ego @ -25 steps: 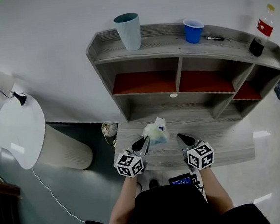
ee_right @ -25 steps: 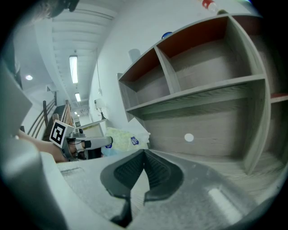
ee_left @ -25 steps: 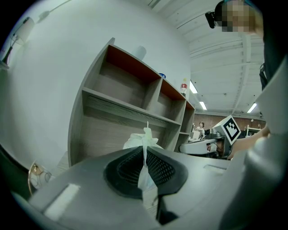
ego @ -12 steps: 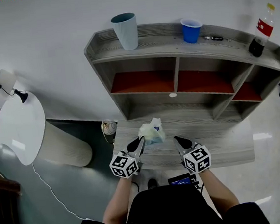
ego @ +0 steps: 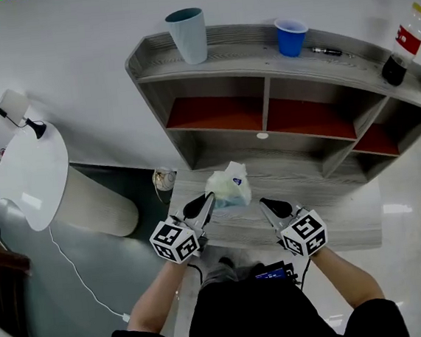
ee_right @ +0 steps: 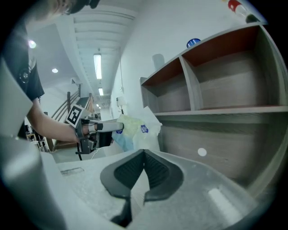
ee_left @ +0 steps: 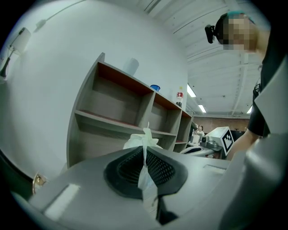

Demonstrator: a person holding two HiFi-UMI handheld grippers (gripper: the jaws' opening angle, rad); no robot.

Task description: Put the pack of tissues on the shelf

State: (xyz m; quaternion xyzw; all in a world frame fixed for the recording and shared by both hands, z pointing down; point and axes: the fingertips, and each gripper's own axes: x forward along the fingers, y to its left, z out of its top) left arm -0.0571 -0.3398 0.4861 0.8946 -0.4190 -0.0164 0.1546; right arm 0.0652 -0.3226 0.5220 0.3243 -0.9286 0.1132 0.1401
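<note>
Both forearms reach forward from the body. The left gripper (ego: 205, 201) has its jaws clamped on a thin fold of the tissues (ego: 228, 187), which hang at its tip above the grey ledge (ego: 340, 211), and the right gripper (ego: 266, 206) beside it has its jaws together on nothing. Beyond, the shelf (ego: 259, 54) stands against a white wall with a teal cup (ego: 189, 34), a blue cup (ego: 290, 36) and a bottle (ego: 399, 53) on top. The left gripper view's jaws hide most of the pack.

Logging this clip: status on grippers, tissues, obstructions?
Left gripper shut on tissue pack, held above desk. Right gripper shut, empty. Nothing between pack and shelf.
</note>
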